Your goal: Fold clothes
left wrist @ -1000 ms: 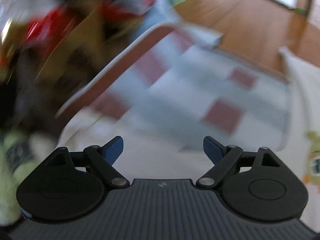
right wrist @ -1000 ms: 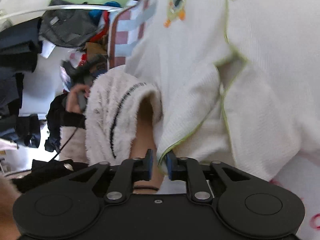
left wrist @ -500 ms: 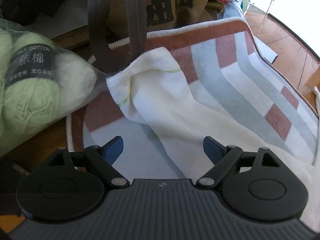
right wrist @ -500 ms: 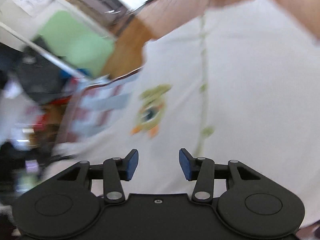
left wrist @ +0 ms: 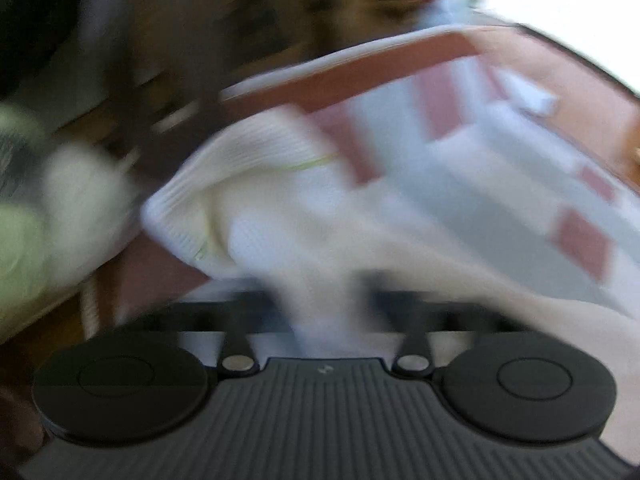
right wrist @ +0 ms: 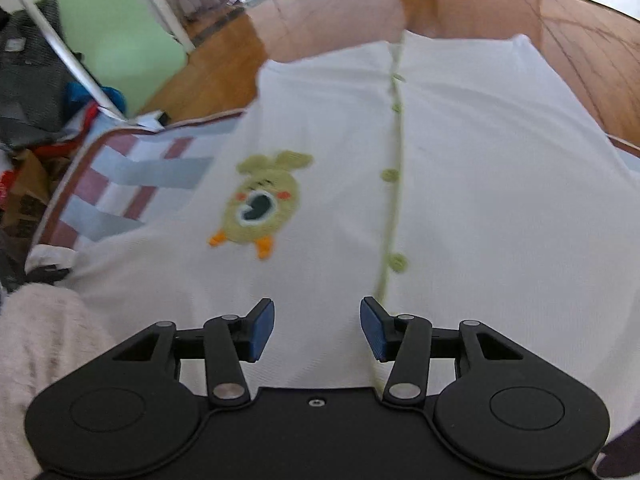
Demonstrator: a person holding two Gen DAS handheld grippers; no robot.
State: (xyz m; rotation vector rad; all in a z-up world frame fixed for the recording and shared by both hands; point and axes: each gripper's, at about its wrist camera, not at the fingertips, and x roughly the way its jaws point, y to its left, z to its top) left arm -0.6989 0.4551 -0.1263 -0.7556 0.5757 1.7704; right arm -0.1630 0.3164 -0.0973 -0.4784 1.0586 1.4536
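A white knit cardigan (right wrist: pixel 460 160) lies flat with its front up, showing a green button strip and an embroidered yellow-green creature (right wrist: pixel 260 204). My right gripper (right wrist: pixel 317 330) hovers open just above its near edge, nothing between the blue pads. The left wrist view is badly blurred. There the cardigan's sleeve (left wrist: pixel 248 200) runs from its bunched cuff down between the fingers of my left gripper (left wrist: pixel 326 320), which have drawn in and look shut on the fabric.
The cardigan rests on a striped blanket (right wrist: pixel 132 176) with red and grey blocks, spread over a wooden floor (right wrist: pixel 480 4). Pale green yarn (left wrist: pixel 24 240) and bags crowd the left side. A fluffy white sleeve (right wrist: pixel 44 340) sits at the right wrist view's lower left.
My left gripper went from wide open to closed around the sleeve. My right gripper let go of the cardigan's green-trimmed edge about a second ago and now stays open over the flat garment.
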